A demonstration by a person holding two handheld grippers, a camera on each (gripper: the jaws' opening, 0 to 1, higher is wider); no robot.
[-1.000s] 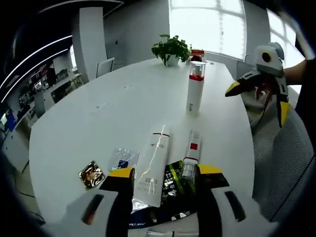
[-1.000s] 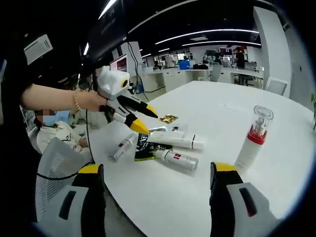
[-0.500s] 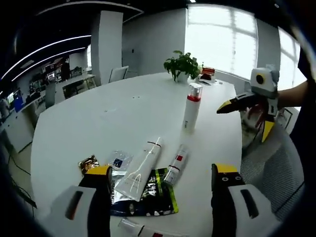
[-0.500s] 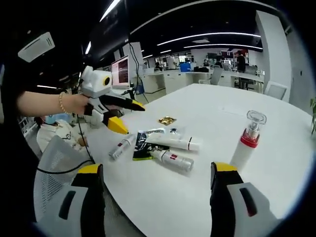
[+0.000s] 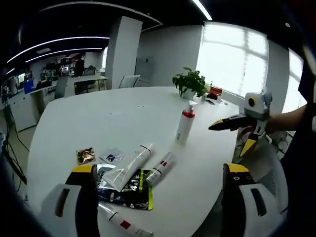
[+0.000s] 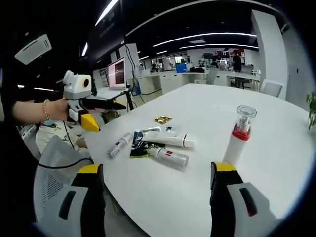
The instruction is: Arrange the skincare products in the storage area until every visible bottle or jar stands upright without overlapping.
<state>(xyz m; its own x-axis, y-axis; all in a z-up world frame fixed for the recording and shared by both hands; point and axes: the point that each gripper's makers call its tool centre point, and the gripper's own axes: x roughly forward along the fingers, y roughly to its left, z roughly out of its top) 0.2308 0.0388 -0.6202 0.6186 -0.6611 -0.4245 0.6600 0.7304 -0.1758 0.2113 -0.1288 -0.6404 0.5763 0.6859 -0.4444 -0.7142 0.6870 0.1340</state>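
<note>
The white tabletop (image 5: 118, 113) spreads wide before me, and my products sit in a loose cluster on it. In the left gripper view, the pump bottle (image 5: 183, 123) with the red collar stands upright toward one o'clock, well apart from the rest. The white tube (image 5: 129, 167) lies flat at eleven o'clock between my jaws, partly on a dark green sachet (image 5: 129, 190). A small spray bottle (image 5: 160, 168) lies just beside the tube. Another tube (image 5: 121, 223) lies at six o'clock. A gold sachet (image 5: 85, 155) rests at ten o'clock. My left claw (image 5: 160, 177) is spread wide, empty. My right claw (image 6: 155, 175) likewise gapes, holding nothing.
</note>
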